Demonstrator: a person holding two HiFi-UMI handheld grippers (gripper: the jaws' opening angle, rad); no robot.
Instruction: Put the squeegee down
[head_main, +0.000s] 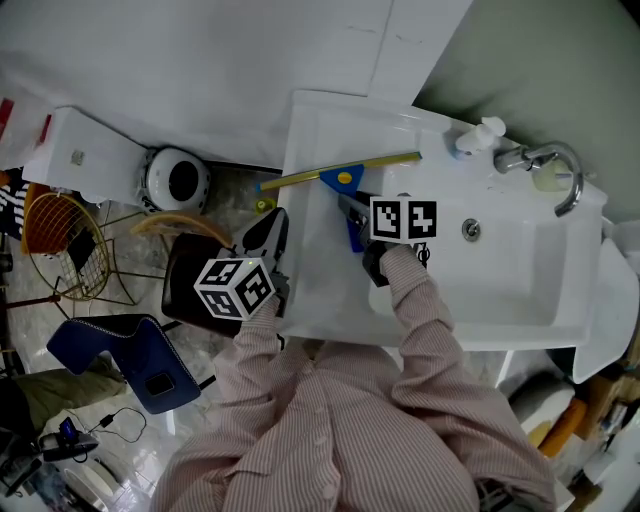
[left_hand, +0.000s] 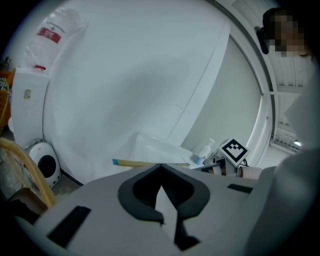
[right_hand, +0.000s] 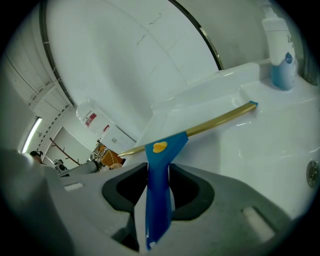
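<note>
Over sink (head_main: 520, 290), squeegee (right_hand: 159, 150) clamped by handle in right claw (right_hand: 159, 167)

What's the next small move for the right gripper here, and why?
Probably lower the right gripper a little until the squeegee lies on the sink ledge. Its jaws clamp the blue handle, and the blade spans the sink's back corner; contact isn't clear, so don't open yet.

This is a bathroom: a white washbasin (head_main: 520, 300) with a chrome tap (head_main: 548, 165) and a drain (head_main: 470, 229), a pump bottle (right_hand: 280, 52) on its ledge (white, blue label), plain white walls (head_main: 200, 60) and a marbled floor (head_main: 235, 190).
</note>
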